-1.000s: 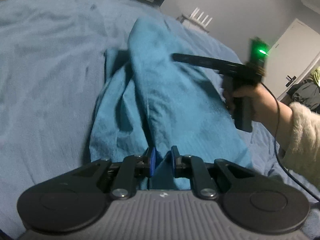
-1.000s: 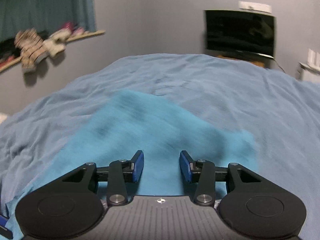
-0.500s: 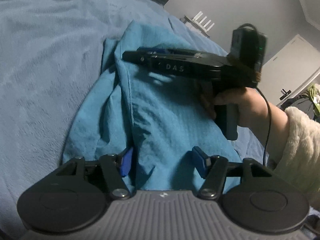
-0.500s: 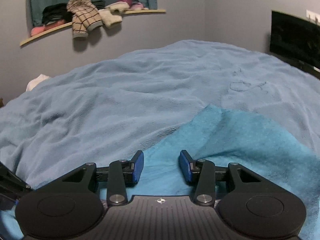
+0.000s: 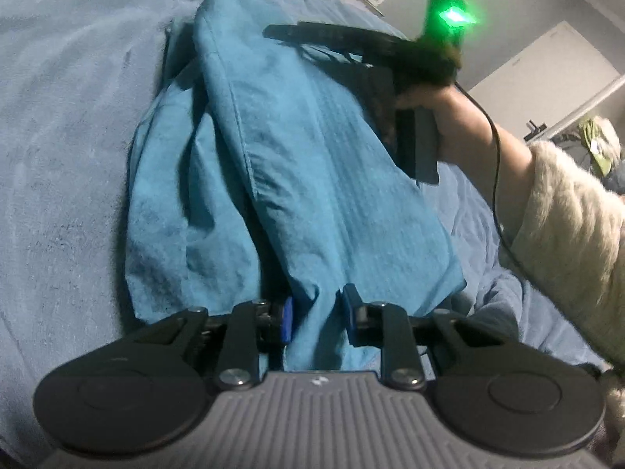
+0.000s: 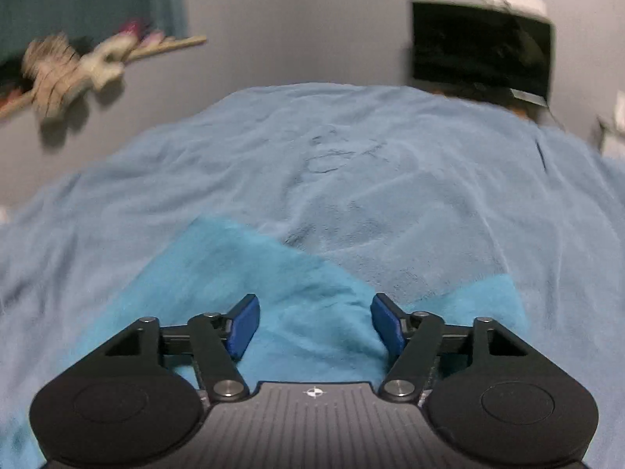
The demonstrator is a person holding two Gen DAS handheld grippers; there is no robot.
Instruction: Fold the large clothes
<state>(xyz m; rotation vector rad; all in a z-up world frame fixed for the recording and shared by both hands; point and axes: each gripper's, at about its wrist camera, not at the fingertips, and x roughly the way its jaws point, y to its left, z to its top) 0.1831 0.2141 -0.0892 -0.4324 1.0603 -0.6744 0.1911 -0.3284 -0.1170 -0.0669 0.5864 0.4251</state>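
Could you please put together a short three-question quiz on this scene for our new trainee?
1. True or false: the teal garment lies on a light blue blanket.
2. Which gripper has cloth between its jaws? A) left gripper B) right gripper C) neither
3. Fill in: the light on top of the right gripper is ____.

Key
1. True.
2. A: a fold of the garment runs between the closing left jaws; the right jaws are opening, above the garment.
3. Green.
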